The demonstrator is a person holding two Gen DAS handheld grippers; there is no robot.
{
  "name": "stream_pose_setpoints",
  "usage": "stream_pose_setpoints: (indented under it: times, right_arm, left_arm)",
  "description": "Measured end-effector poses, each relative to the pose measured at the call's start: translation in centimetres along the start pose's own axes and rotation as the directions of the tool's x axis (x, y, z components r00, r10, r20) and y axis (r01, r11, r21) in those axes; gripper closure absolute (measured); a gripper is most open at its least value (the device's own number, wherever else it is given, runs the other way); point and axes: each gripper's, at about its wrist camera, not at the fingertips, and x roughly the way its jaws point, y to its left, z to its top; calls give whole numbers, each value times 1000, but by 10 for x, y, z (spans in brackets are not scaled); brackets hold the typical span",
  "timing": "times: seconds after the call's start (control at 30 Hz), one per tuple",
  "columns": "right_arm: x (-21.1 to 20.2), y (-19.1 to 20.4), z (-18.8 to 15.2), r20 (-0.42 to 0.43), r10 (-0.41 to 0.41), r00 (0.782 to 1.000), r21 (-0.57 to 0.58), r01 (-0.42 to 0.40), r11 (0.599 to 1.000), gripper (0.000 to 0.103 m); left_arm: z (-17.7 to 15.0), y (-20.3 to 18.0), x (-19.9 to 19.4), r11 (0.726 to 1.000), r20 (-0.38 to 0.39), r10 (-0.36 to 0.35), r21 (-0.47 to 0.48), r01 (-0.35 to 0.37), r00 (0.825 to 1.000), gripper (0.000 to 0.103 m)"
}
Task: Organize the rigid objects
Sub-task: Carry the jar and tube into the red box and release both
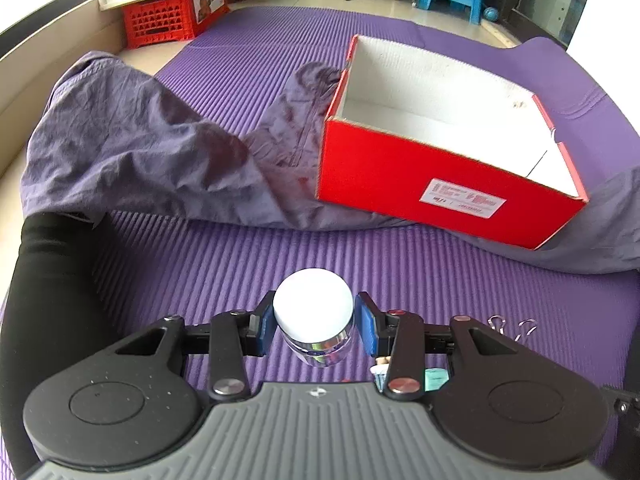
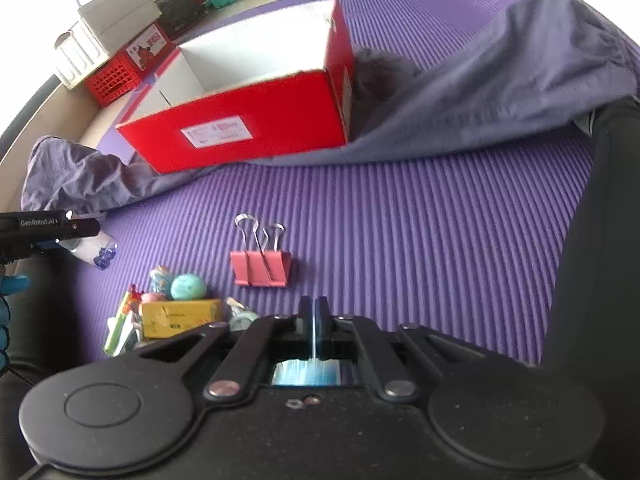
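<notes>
Left wrist view. Left gripper [image 1: 316, 330]: blue pads [image 1: 367, 326] spread about the width of the small clear glass jar with a white domed lid [image 1: 313, 312]. Left pad touches the lid's side; right pad sits just beside it, and whether it touches I cannot tell. Jar looks raised off the purple ribbed foam mat [image 1: 240, 252], at the mat's near edge. Jar's short axis runs lid to base, lid tipped toward the camera, base pointing down and away. Judgement: light, rigid, glass so breakable; the smooth lid is likely slippery, so the lid's rim or the straight wall under it is the better hold. Open red cardboard box with a white inside [image 1: 440, 176] stands farther up the mat, on a crumpled grey-purple cloth [image 1: 132, 148], long axis running away to the right.

Right wrist view. Right gripper [image 2: 314, 316]: fingers pressed together, nothing between them, low over the mat's near edge. Red binder clip with wire handles [image 2: 261, 268] lies flat just ahead, handles pointing toward the box. Left of it, a yellow carton [image 2: 180, 316], a teal ball [image 2: 188, 286] and other small items too cluttered to name. Jar shows at the left edge, tilted in the left gripper.
</notes>
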Motion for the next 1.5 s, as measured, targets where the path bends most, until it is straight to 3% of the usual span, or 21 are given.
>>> stream_pose_setpoints:
  times: [0.13, 0.2, 0.27, 0.3, 0.4, 0.5, 0.63, 0.77, 0.83, 1.17, 1.5]
  right_arm:
    - [2, 0, 5, -22, -9, 1000, -37, 8, 999, 99]
    - [5, 0, 2, -83, 9, 997, -35, -12, 999, 79]
    - [4, 0, -5, -109, 12, 994, -43, -17, 999, 39]
    - [2, 0, -10, -109, 10, 994, -59, -16, 998, 34]
    - [5, 5, -22, -155, -1, 988, -118, -17, 993, 35]
    - [19, 11, -32, -229, -48, 972, -163, 10, 987, 43]
    - [27, 16, -34, -251, -57, 966, -170, 14, 985, 44]
    - [39, 25, -41, -271, -96, 958, -205, 40, 978, 57]
    - [42, 26, -45, -267, -129, 955, -230, 66, 971, 64]
    - [23, 25, -32, -224, -113, 968, -235, 59, 970, 66]
    - [-5, 28, 24, -128, -70, 989, -216, 41, 976, 66]
  left_arm:
    - [0, -3, -3, 1000, 1, -9, 5, 9, 1000, 63]
    - [-2, -5, -4, 1000, -1, -11, 10, 11, 1000, 63]
    - [-3, -6, -5, 1000, 0, -15, 15, 15, 1000, 63]
    - [-3, -6, -5, 1000, 1, -19, 16, 19, 1000, 63]
    - [-4, -8, -6, 999, 1, -24, 21, 24, 1000, 63]
    - [-4, -9, -7, 999, -1, -30, 20, 30, 1000, 63]
    - [-5, -10, -8, 999, 1, -33, 24, 33, 999, 63]
    - [-5, -12, -9, 999, -2, -38, 25, 38, 999, 63]
    - [-5, -13, -10, 999, -1, -40, 29, 40, 999, 63]
    - [0, -19, -17, 997, 13, -65, 41, 64, 998, 63]
    - [24, -25, -31, 994, 46, -86, 68, 83, 995, 63]
